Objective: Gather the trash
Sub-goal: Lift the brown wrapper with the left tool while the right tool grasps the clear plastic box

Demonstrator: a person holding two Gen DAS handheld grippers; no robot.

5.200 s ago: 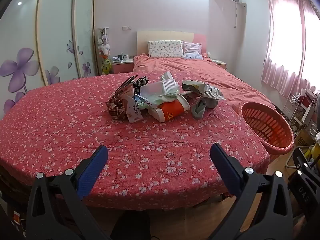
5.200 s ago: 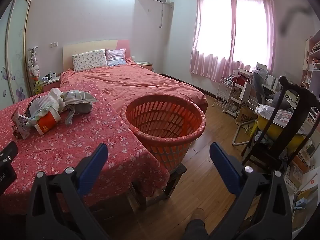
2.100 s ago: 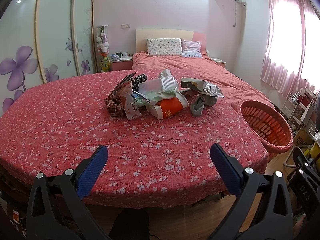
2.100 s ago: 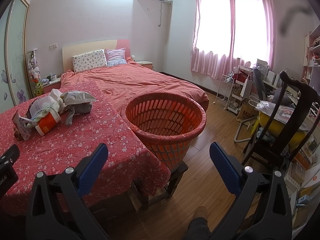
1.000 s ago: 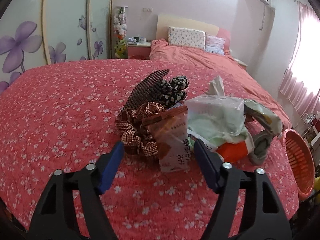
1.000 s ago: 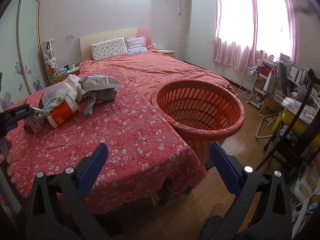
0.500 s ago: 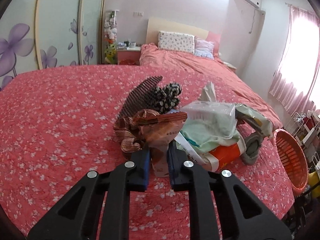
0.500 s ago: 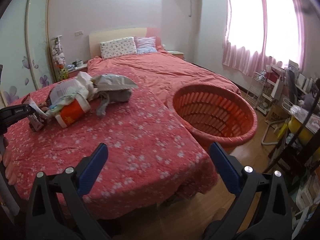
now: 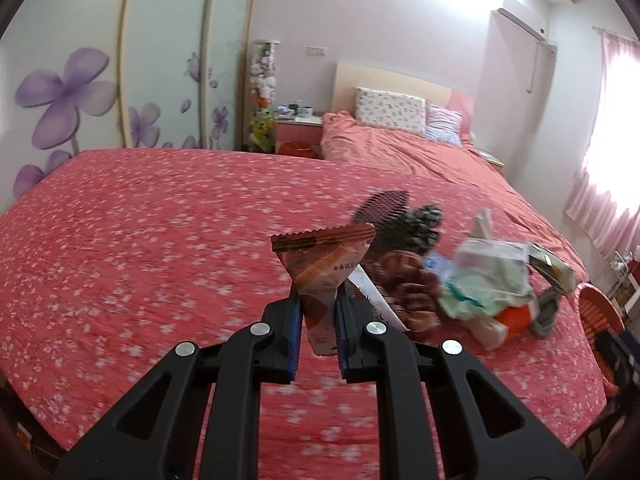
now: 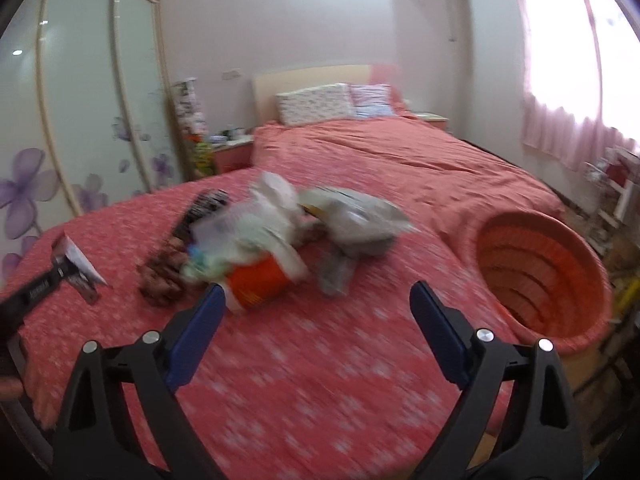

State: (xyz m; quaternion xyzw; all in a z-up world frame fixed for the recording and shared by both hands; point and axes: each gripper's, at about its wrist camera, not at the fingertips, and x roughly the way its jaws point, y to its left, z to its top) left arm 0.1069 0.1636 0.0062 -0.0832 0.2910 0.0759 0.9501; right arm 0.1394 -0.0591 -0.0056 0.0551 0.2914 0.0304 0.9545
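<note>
My left gripper (image 9: 318, 304) is shut on a brown and orange snack packet (image 9: 324, 258), held up above the red floral tablecloth (image 9: 140, 240) and left of the trash pile (image 9: 484, 284). The right wrist view shows that packet (image 10: 78, 270) at the far left. The pile (image 10: 280, 232) holds a clear plastic box, pale wrappers, a grey bag, brown fabric and an orange cup (image 10: 260, 280). My right gripper (image 10: 316, 290) hangs in front of the pile, near the cup. Its jaws are closing with nothing between them. The orange basket (image 10: 540, 268) stands off the table's right edge.
A bed (image 10: 400, 160) with a red cover and pillows lies beyond the table. Sliding wardrobe doors (image 9: 80, 100) with purple flowers line the left wall. A pink-curtained window (image 10: 580, 80) and cluttered shelves are on the right. In the left wrist view the basket (image 9: 600, 308) shows at the right edge.
The left gripper closed on the snack packet and lifted it away from the pile, to the left. The right gripper swung left from the basket toward the pile and narrowed slightly.
</note>
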